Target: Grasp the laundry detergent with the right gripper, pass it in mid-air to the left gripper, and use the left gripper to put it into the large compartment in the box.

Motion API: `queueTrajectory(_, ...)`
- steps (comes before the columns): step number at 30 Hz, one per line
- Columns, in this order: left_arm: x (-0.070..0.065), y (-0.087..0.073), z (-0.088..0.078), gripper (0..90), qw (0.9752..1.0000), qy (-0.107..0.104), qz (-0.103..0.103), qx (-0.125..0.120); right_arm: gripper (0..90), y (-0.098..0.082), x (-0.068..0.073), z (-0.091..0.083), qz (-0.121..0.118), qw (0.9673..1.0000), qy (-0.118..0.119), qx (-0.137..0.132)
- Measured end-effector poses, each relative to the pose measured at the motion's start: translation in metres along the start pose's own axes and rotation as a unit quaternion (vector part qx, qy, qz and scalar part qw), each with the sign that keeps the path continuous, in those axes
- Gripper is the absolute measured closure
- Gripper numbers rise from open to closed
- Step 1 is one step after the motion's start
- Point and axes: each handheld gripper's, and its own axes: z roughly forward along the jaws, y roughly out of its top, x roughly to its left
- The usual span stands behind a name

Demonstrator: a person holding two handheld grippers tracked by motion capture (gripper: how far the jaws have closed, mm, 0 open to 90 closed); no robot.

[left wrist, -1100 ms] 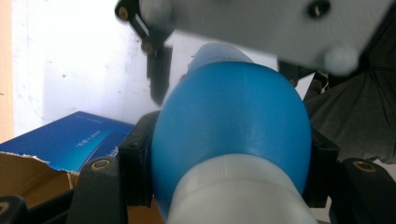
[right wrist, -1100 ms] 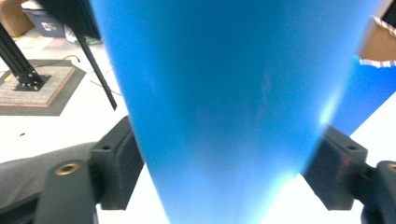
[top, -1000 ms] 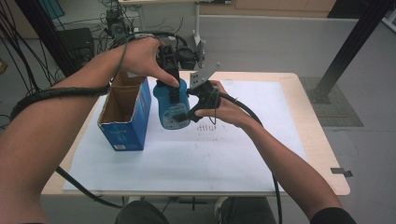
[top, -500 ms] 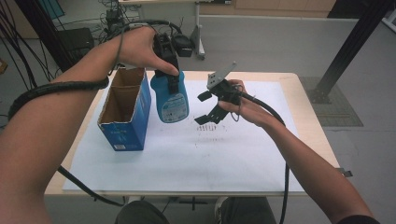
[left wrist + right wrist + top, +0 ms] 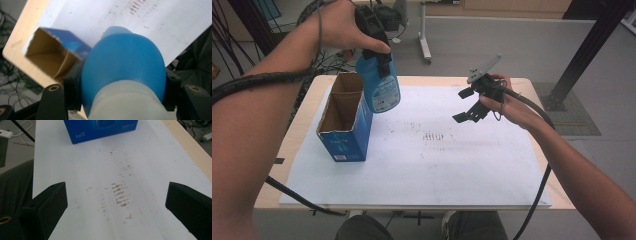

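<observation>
We see the left gripper clamped on a blue bottle, lifted above the open box, seemingly clear of it. The right gripper hangs over the tabletop, fingers apart

Light wood table, top mostly covered w/ a white sheet; wood shows as a strip around the edges. Brown smudges in short rows near sheet's centre, fainter specks scattered around them. Grey floor beyond the far edge. Black slanted post at far right, its base on a darker grey mat. Pale metal stand leg behind the table. Tangle of cables on floor at far left.
</observation>
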Motion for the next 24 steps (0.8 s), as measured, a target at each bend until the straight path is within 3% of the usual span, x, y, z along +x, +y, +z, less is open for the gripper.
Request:
queueTrajectory(3, 0.009, -0.008, -0.008, 37.3, 0.999, 0.006, -0.045, 0.001, 4.3, -0.006, -0.003, -0.008, 0.007, 0.9999, -0.006, 0.006)
queueTrajectory(7, 0.021, -0.017, -0.019, 37.3, 0.9961, 0.011, -0.087, 0.008, 4.4, -0.013, -0.005, -0.017, 0.015, 0.9997, -0.016, 0.009)
queueTrajectory(10, 0.031, -0.025, -0.026, 37.3, 0.9916, 0.009, -0.128, 0.016, 4.5, -0.016, -0.008, -0.024, 0.018, 0.9995, -0.021, 0.014)
queueTrajectory(15, 0.049, -0.04, -0.033, 37.2, 0.9777, -0.014, -0.208, 0.023, 4.5, -0.017, -0.01, -0.036, 0.019, 0.9993, -0.028, 0.018)
queueTrajectory(17, 0.054, -0.044, -0.036, 37.2, 0.9735, -0.012, -0.227, 0.024, 4.5, -0.017, -0.01, -0.039, 0.018, 0.9992, -0.03, 0.018)
queueTrajectory(20, 0.061, -0.05, -0.039, 37.2, 0.9636, -0.009, -0.266, 0.024, 4.8, -0.017, -0.01, -0.041, 0.015, 0.999, -0.038, 0.02)
queueTrajectory(22, 0.066, -0.055, -0.041, 37.2, 0.956, -0.01, -0.293, 0.021, 4.9, -0.017, -0.009, -0.042, 0.011, 0.999, -0.039, 0.019)
queueTrajectory(23, 0.07, -0.058, -0.041, 37.2, 0.9506, -0.012, -0.31, 0.018, 4.9, -0.017, -0.009, -0.042, 0.011, 0.999, -0.039, 0.021)
queueTrajectory(24, 0.071, -0.06, -0.042, 37.2, 0.9477, -0.013, -0.318, 0.018, 5.0, -0.017, -0.009, -0.043, 0.008, 0.9989, -0.041, 0.022)
